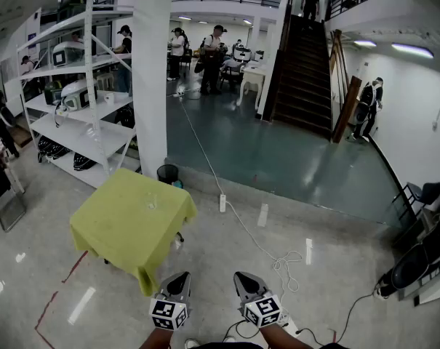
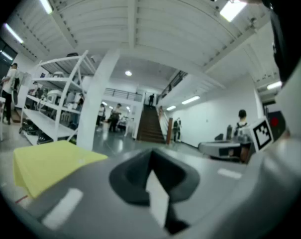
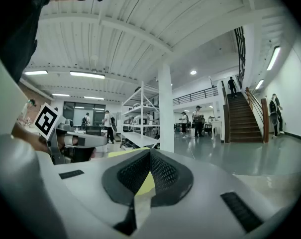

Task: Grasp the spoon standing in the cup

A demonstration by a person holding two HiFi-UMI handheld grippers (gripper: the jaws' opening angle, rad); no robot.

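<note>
Both hand-held grippers are hanging clenched and empty, well short of the yellow bench.

In the head view the left hand-held gripper (image 1: 180, 276) and the right hand-held gripper (image 1: 241, 276) are pointing side by side over the floor, and each gripper's own view is showing its jaws meeting at the tips with nothing between them. The bench (image 1: 125, 224), draped in yellow cloth, is standing ahead and to the left. A small pale speck (image 1: 153, 199) is sitting near its middle, too small to tell whether it is the cup with the spoon.
</note>
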